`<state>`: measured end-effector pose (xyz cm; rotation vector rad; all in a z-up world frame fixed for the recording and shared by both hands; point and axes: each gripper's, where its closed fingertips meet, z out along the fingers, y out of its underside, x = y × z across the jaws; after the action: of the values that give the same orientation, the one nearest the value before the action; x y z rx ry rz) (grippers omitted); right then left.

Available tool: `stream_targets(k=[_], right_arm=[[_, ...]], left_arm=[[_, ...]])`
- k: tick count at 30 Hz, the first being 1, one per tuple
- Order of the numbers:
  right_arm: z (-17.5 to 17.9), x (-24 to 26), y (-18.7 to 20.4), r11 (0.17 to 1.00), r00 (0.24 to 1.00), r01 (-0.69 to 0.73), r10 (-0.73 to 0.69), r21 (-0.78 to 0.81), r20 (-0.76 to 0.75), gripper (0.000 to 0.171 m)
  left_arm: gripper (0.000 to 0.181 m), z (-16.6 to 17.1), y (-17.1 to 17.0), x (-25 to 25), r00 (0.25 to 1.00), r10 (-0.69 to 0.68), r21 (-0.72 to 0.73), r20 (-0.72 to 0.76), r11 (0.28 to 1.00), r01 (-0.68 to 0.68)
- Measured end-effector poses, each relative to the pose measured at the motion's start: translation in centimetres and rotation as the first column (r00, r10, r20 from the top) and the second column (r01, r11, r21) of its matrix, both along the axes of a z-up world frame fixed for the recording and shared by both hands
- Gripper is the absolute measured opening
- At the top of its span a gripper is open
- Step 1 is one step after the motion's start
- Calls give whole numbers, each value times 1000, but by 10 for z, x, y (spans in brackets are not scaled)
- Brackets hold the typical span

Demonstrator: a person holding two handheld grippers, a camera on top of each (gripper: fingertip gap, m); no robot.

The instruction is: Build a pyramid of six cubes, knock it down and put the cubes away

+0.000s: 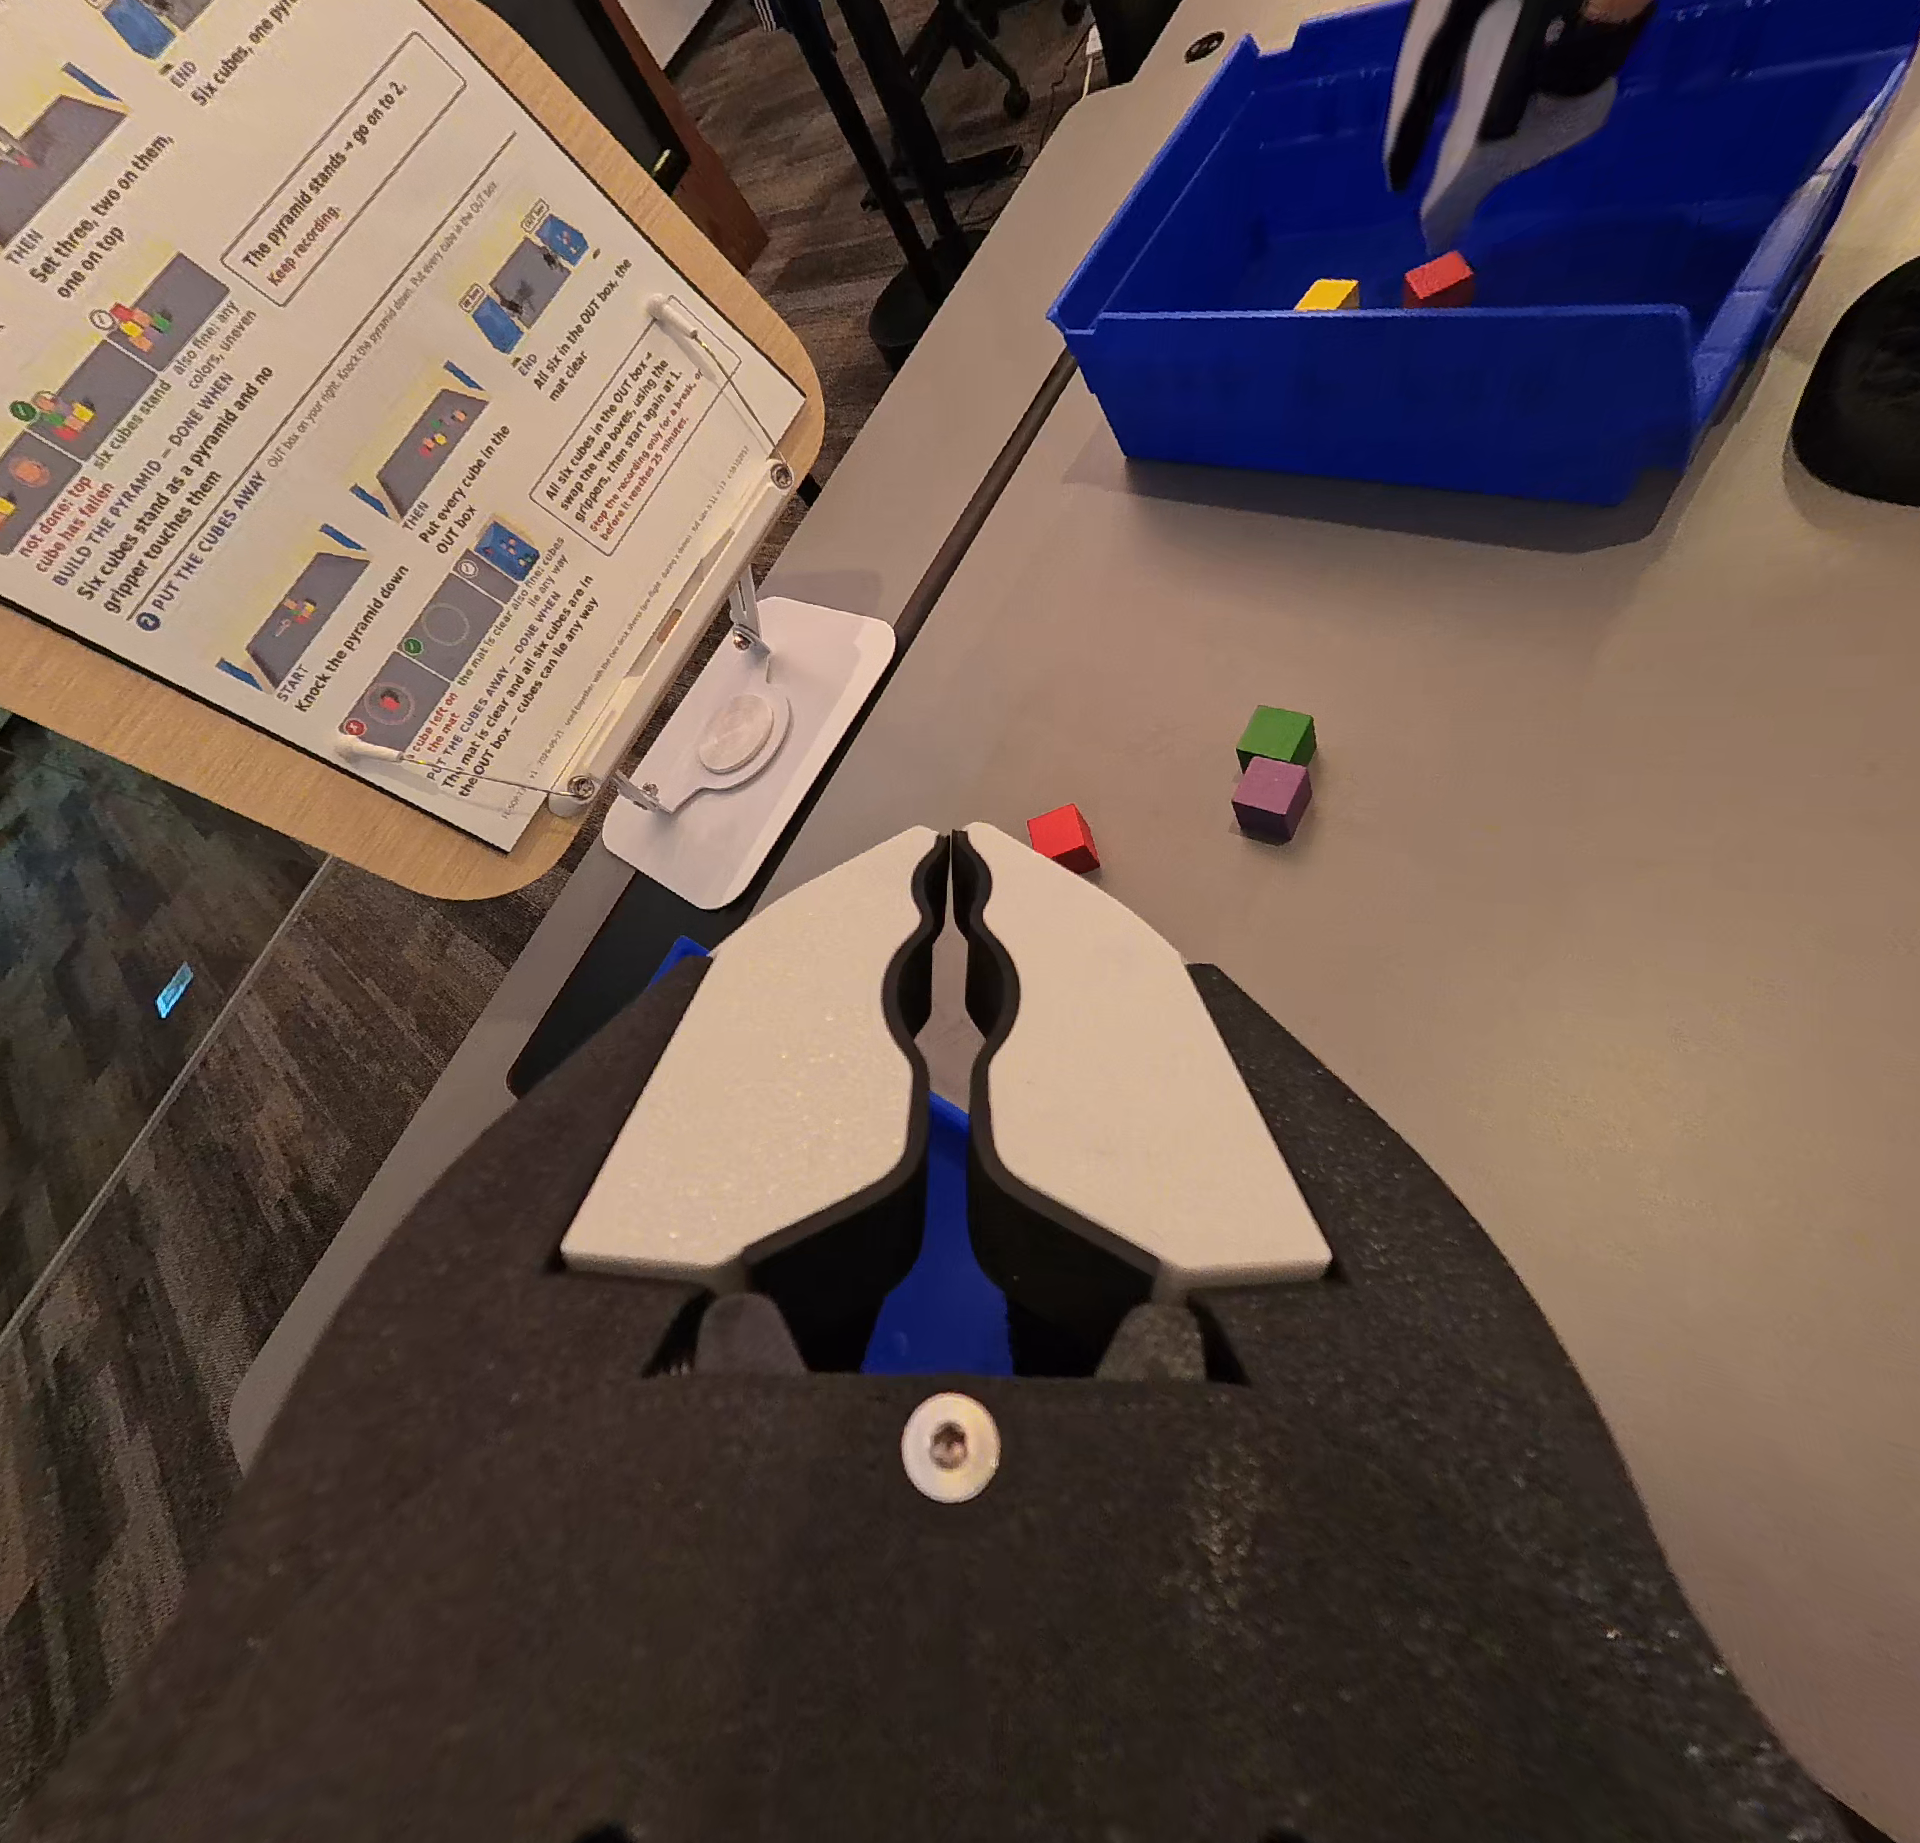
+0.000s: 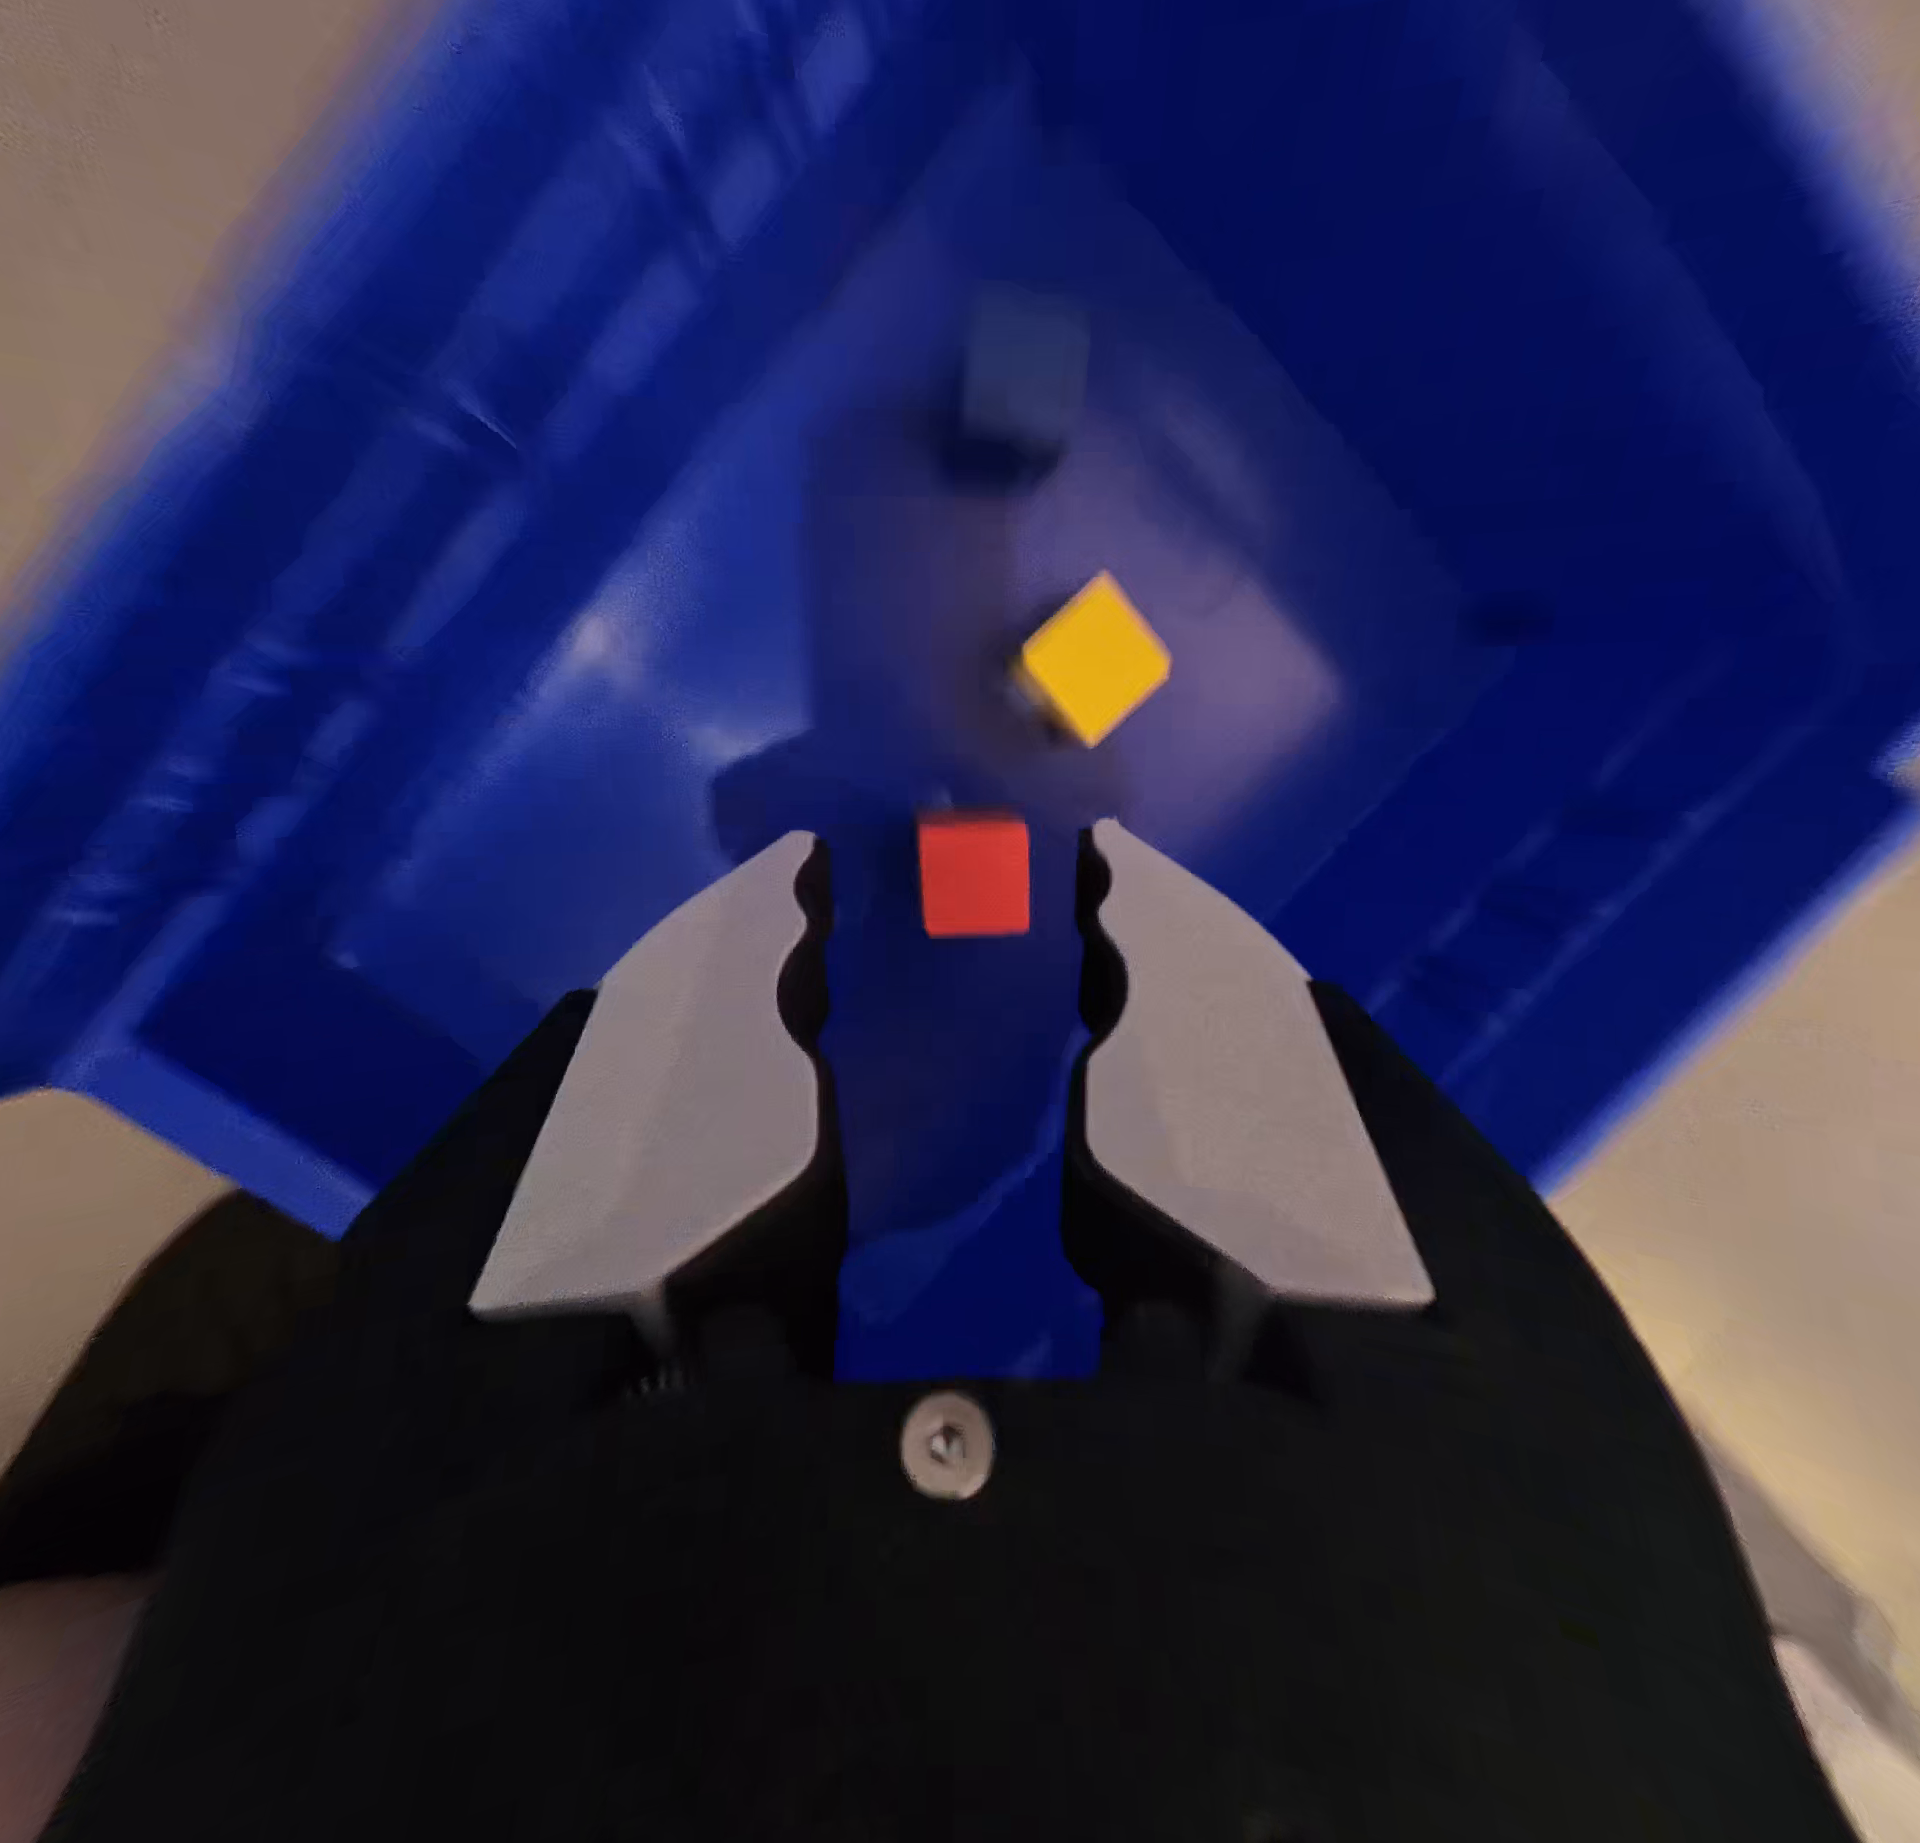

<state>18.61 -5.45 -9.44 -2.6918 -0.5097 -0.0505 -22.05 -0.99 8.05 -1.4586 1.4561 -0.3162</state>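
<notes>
Your right gripper (image 2: 954,884) hangs over the blue bin (image 1: 1382,391), fingers spread and holding nothing.
Red cube (image 2: 975,877), yellow cube (image 2: 1093,659) and a blurred blue cube (image 2: 1020,375) lie inside; your left gripper (image 1: 951,843) has its fingers closed on nothing, with red cube (image 1: 1064,837), green cube (image 1: 1276,737) and purple cube (image 1: 1271,798) on the tabletop (image 1: 1507,1066).

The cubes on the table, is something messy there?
Not broken, just scattered. A red cube, green cube and purple cube lie loose on the table, outside the blue bin; green and purple touch.
</notes>
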Motion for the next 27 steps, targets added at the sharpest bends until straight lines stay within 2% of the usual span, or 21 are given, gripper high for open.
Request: stream_targets(k=[2, 5, 7, 9, 12, 14, 16, 19, 21, 24, 25, 27], right_arm=[[49, -39, 19, 973, 995, -98, 102, 210, -8, 51], [98, -139, 30, 846, 922, -341, 386, 409, -31, 54], [89, -206, 19, 731, 791, -557, 611, 394, -17, 54], [55, -244, 15, 641, 678, -711, 734, 289, 39, 54], [-4, -254, 28, 645, 646, -762, 750, 63, 142, 50], [-28, -253, 35, 684, 675, -729, 723, -21, 143, 43], [-38, -256, 43, 708, 699, -706, 701, -18, 139, 43], [-48, -258, 45, 702, 689, -711, 707, -44, 157, 45], [-55, -257, 42, 688, 672, -721, 723, -80, 164, 35], [-52, -258, 35, 695, 690, -713, 719, -94, 82, 29], [-42, -255, 34, 716, 712, -692, 698, -92, 78, 29], [-1, -251, 37, 743, 740, -669, 663, 21, 111, 29]], left_arm=[[0, 1, 0, 0, 1000, 0, 2, 2, 1000, 0], [0, 0, 1, 0, 1000, 4, 1, -2, 1000, -4], [0, 0, 0, 0, 1000, 1, -1, -2, 1000, -1], [0, 0, -1, 0, 1000, -3, 0, -3, 1000, 3], [0, 1, -3, 0, 1000, -10, 4, -4, 1000, 10], [0, 1, -4, 0, 1000, -12, 5, -2, 1000, 12], [0, 2, -4, -1, 1000, -13, 6, 2, 1000, 13], [0, 3, -4, 0, 1000, -18, 6, 4, 1000, 18], [0, 2, -4, 0, 1000, -16, 4, 1, 1000, 16], [0, 1, -3, 0, 1000, -16, 4, -3, 1000, 16], [0, 1, -4, 0, 1000, -16, 5, -4, 1000, 16], [0, 2, -4, 0, 1000, -18, 8, -1, 1000, 18]])
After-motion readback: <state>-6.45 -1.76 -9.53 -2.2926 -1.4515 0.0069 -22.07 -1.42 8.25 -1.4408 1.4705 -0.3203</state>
